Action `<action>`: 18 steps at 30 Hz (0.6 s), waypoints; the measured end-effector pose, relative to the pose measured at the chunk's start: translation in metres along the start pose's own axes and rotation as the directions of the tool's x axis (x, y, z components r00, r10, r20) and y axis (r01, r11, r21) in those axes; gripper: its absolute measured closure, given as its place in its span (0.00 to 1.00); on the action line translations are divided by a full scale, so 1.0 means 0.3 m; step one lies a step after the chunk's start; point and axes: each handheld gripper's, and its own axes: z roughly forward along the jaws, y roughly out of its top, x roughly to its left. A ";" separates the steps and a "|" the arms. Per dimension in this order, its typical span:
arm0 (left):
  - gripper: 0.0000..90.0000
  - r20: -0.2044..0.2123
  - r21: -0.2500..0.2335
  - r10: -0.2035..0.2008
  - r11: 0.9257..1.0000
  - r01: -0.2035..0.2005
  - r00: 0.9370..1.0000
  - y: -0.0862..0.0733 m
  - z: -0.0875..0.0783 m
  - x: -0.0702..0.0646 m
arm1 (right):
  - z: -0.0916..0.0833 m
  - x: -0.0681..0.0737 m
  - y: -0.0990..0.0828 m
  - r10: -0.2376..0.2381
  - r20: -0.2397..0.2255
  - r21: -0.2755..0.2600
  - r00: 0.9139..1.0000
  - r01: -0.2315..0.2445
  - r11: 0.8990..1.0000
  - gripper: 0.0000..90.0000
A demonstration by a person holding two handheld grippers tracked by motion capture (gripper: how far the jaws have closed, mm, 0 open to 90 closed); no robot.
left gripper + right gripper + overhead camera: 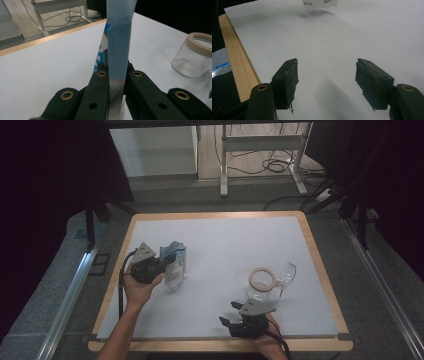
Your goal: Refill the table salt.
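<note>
L gripper (115, 75) clamps blue pouch (118, 42) betw. its jaws; R gripper (327, 75) wide, empty.

The pouch (320, 3), seen ahead of the right gripper's jaws, carries small dark print on its white lower edge; the characters are too blurred to read. No other text is legible.

We saw dim, soft overhead light; worktop (225, 245) evenly lit, surroundings near black. Soft shadows under the right tongs (327, 75). Close blue packet (118, 42) was blurred.
</note>
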 end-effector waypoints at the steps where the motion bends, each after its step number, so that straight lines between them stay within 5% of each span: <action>1: 1.00 0.003 0.000 0.004 1.000 -0.004 1.000 0.012 -0.006 -0.008 | 0.004 0.003 0.007 -0.002 -0.001 0.000 1.000 0.002 1.000 0.38; 18: 1.00 0.055 0.013 0.029 0.999 -0.030 0.998 0.084 -0.020 -0.103 | 0.058 -0.009 0.084 0.002 0.035 -0.038 0.999 0.000 0.999 0.31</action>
